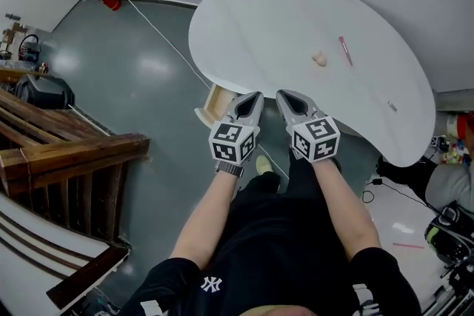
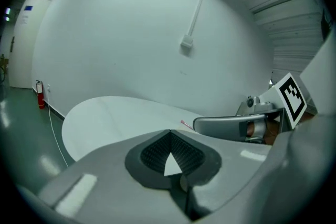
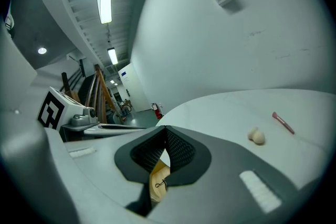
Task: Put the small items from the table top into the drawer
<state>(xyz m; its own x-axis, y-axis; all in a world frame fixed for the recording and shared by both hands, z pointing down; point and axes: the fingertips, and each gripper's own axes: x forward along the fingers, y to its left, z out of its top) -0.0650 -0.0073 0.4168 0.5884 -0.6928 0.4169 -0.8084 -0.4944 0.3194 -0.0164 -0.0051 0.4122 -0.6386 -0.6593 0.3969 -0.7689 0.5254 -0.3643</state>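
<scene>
Head view: the left gripper and right gripper are side by side at the near edge of the round white table, each with its jaws closed together on nothing. The open light wooden drawer shows under the rim, just beside the left gripper. A small beige lump and a thin pink stick lie near each other on the tabletop, beyond the right gripper and apart from it.

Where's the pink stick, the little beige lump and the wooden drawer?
pink stick point(image 1: 345, 50), head view, its middle.
beige lump point(image 1: 319, 58), head view, its middle.
wooden drawer point(image 1: 215, 104), head view, its pale wood side.
</scene>
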